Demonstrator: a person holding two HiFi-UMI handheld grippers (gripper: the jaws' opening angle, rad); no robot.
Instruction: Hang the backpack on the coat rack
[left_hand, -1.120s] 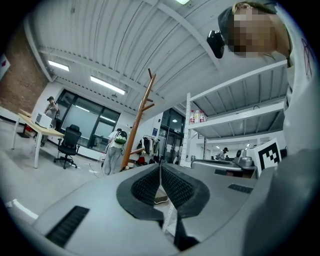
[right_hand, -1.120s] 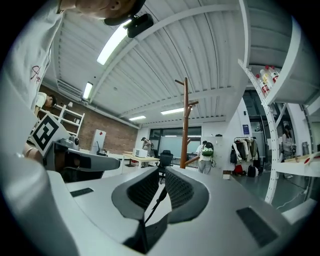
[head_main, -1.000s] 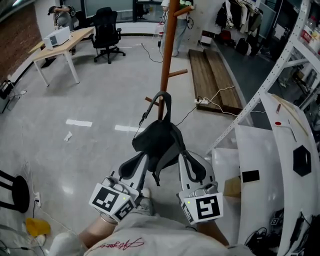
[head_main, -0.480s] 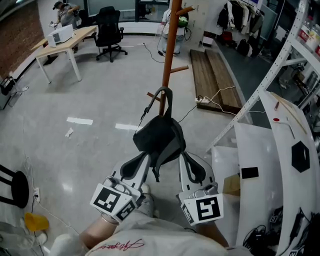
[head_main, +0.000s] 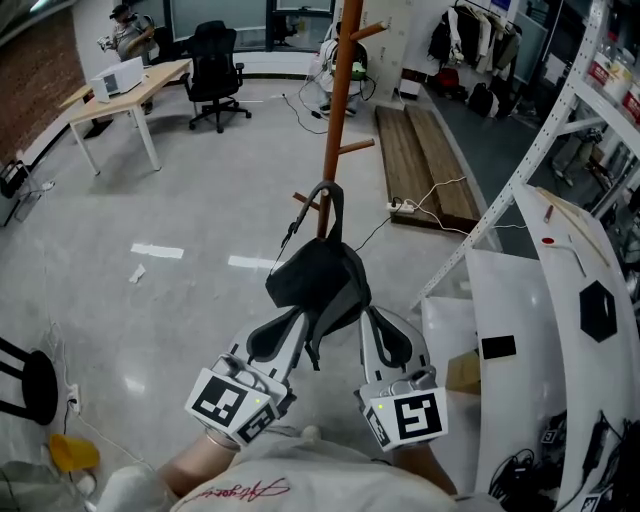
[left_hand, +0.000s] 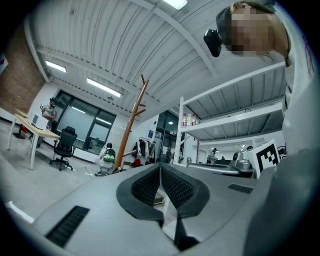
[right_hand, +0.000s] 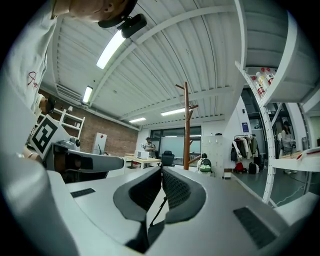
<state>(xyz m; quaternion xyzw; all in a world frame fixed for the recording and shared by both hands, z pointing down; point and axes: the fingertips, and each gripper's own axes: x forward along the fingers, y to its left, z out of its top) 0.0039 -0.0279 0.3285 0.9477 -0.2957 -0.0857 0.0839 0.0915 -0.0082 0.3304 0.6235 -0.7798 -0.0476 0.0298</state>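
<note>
Left tool (head_main: 293, 318) and right tool (head_main: 369, 314) pinch the black fabric backpack (head_main: 318, 282) near the brown wooden coat rack (head_main: 338, 110); grey floor (head_main: 180, 200) spreads left.

A brick wall (head_main: 35, 70), pale desk (head_main: 130, 85) and black office chair (head_main: 216, 60) edge the glossy grey floor (head_main: 150, 200).

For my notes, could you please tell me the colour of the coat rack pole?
The coat rack pole is reddish-brown; the head view shows it best.

Left tool (left_hand: 160, 166) with jaws tip to tip, brown coat rack (left_hand: 131, 127) well beyond, white shelving (left_hand: 235, 125) at right.
</note>
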